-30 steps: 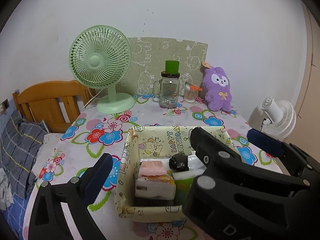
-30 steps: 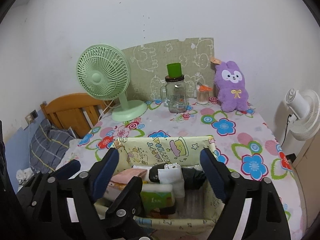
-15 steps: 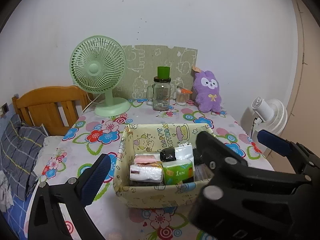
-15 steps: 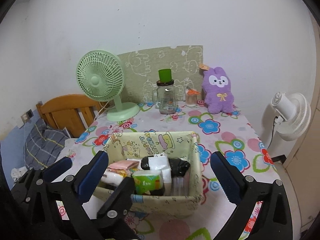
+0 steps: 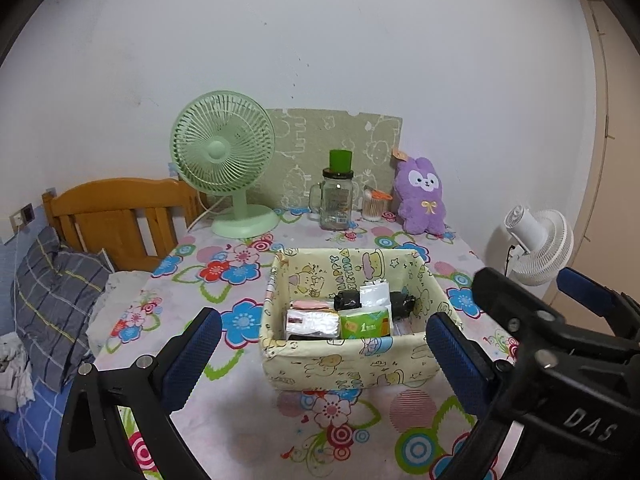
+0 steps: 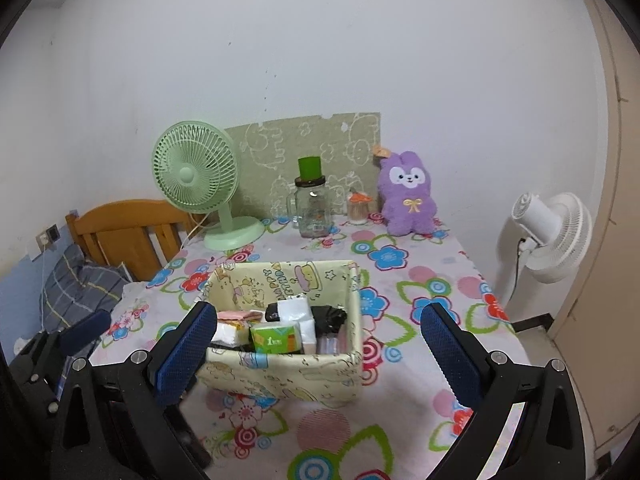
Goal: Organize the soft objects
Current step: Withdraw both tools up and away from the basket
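A yellow cartoon-print fabric basket stands on the flowered tablecloth. It holds a green tissue pack, a white pack, a pink item, black rolled items and a white packet. My left gripper is open and empty, held back in front of the basket. My right gripper is open and empty, also in front of it. The right gripper's body shows in the left wrist view.
At the table's back stand a green desk fan, a glass jar with a green cup on it, a small swab jar and a purple plush rabbit. A wooden headboard and bed lie left, a white floor fan right.
Both grippers have drawn back and up from the basket, which now looks smaller and farther. Both stay open and empty.
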{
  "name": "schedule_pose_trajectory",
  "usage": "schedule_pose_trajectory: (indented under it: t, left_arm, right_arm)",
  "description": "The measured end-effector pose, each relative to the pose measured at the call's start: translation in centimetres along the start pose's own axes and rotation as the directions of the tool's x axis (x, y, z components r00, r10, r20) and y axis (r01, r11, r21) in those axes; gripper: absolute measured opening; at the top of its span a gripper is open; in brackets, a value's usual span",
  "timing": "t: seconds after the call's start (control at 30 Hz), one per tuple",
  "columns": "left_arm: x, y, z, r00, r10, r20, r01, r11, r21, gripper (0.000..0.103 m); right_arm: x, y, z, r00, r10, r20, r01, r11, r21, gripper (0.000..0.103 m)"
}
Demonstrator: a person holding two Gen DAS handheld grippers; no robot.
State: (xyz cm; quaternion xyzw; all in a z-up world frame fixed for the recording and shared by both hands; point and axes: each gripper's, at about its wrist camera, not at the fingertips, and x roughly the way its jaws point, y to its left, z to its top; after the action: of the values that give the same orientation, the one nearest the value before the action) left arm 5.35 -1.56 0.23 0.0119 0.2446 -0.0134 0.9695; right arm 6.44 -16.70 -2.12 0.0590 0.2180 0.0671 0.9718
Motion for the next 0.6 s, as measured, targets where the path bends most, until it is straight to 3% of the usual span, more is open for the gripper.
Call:
schedule_pose_trajectory:
  t: [0.6]
  left_arm:
    - [-4.4, 0.9, -1.3, 0.998, 0.013, 0.066, -0.014, 1.000, 0.009, 0.103]
  right_arm:
    - [-5.9, -1.4, -2.0, 0.996, -0.041, 0.075, 0.042, 0.999, -0.001, 0.103]
